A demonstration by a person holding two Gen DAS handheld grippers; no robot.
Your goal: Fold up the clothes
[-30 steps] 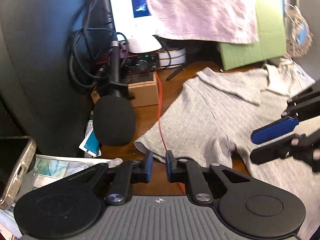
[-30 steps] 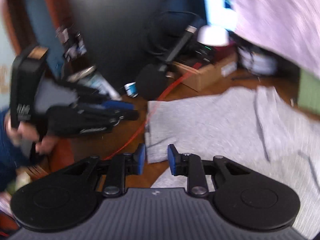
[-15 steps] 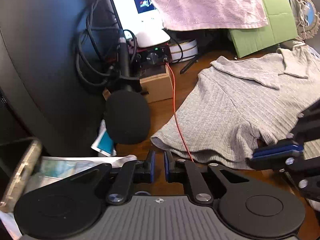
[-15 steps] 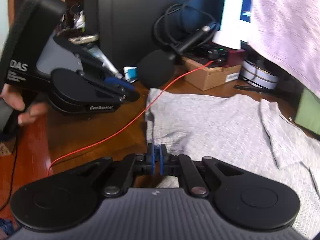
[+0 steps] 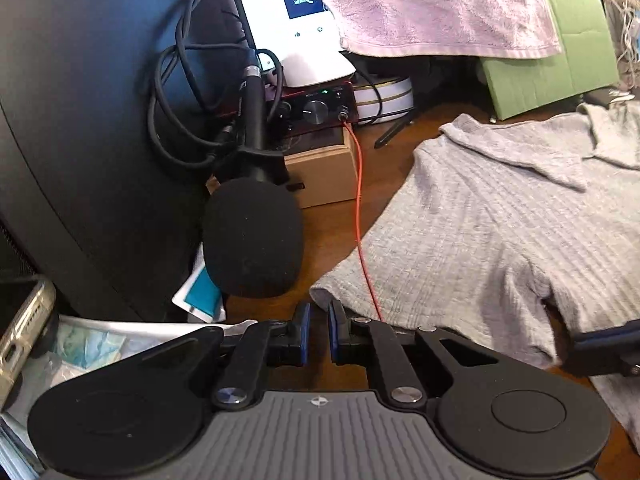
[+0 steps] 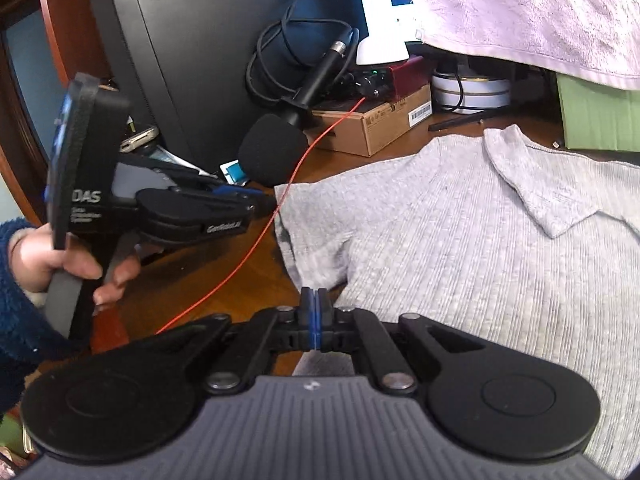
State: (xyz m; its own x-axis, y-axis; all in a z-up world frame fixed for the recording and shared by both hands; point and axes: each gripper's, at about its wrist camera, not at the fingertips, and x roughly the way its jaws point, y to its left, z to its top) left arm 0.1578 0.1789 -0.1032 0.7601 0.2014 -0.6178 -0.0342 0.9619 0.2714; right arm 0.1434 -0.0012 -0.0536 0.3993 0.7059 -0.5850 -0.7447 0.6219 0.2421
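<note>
A grey ribbed collared shirt [image 5: 500,240] lies spread flat on the wooden desk [image 5: 328,232], also seen in the right wrist view [image 6: 480,260]. My left gripper [image 5: 319,320] is open by a narrow gap, with its tips just short of the left sleeve's hem and nothing between them. From the right wrist view, the left gripper [image 6: 256,200] sits at the sleeve's outer edge. My right gripper [image 6: 315,300] is shut, its pads pressed together on the shirt's edge under the sleeve. Grey fabric shows beneath its fingers. Its tip enters the left wrist view as the right gripper [image 5: 600,344].
A thin red cable [image 5: 362,232] runs from the audio box across the sleeve. A black foam microphone [image 5: 252,240], a cardboard box [image 5: 324,176] and a dark panel crowd the left. A pink towel [image 5: 432,4] hangs at the back, beside a green box [image 5: 560,60].
My right gripper went from open to shut at the shirt's underarm edge. My left gripper's gap narrowed and it drew closer to the sleeve hem.
</note>
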